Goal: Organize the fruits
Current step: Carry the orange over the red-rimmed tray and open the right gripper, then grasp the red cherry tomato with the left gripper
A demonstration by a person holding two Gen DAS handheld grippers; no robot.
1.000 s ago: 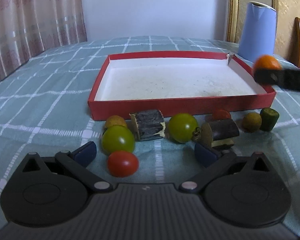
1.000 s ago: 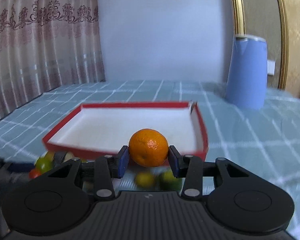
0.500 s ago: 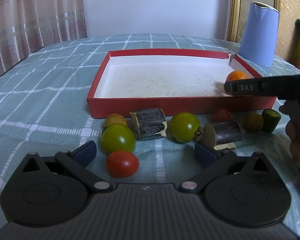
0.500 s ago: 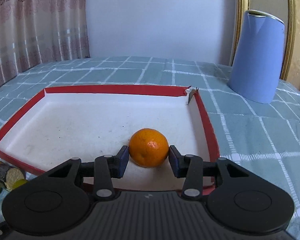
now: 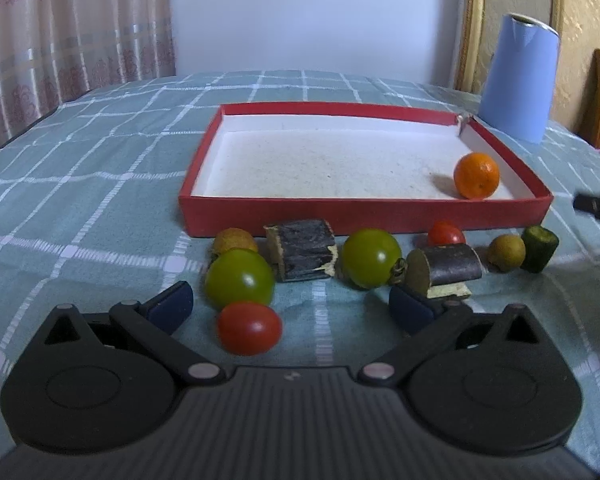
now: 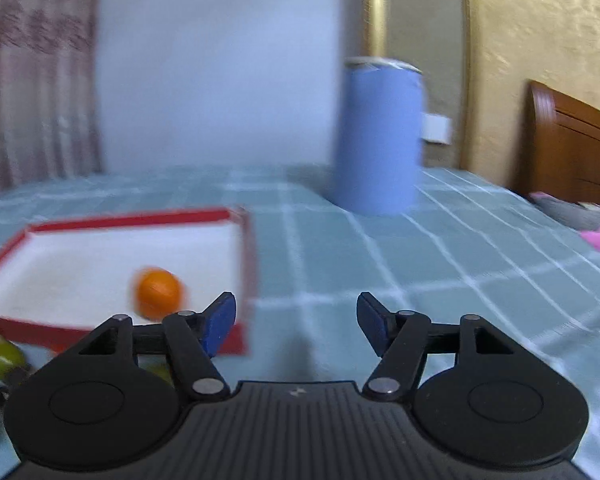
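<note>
My right gripper has its jaws apart and empty beside the red box, the orange lies in its near right corner, and my left gripper hangs wide open around a red tomato.

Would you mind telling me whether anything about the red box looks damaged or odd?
Yes: the red box has a torn far right corner, where the wall flap is split and sticking up. Its white floor also looks speckled with dirt. The orange inside looks intact.
</note>
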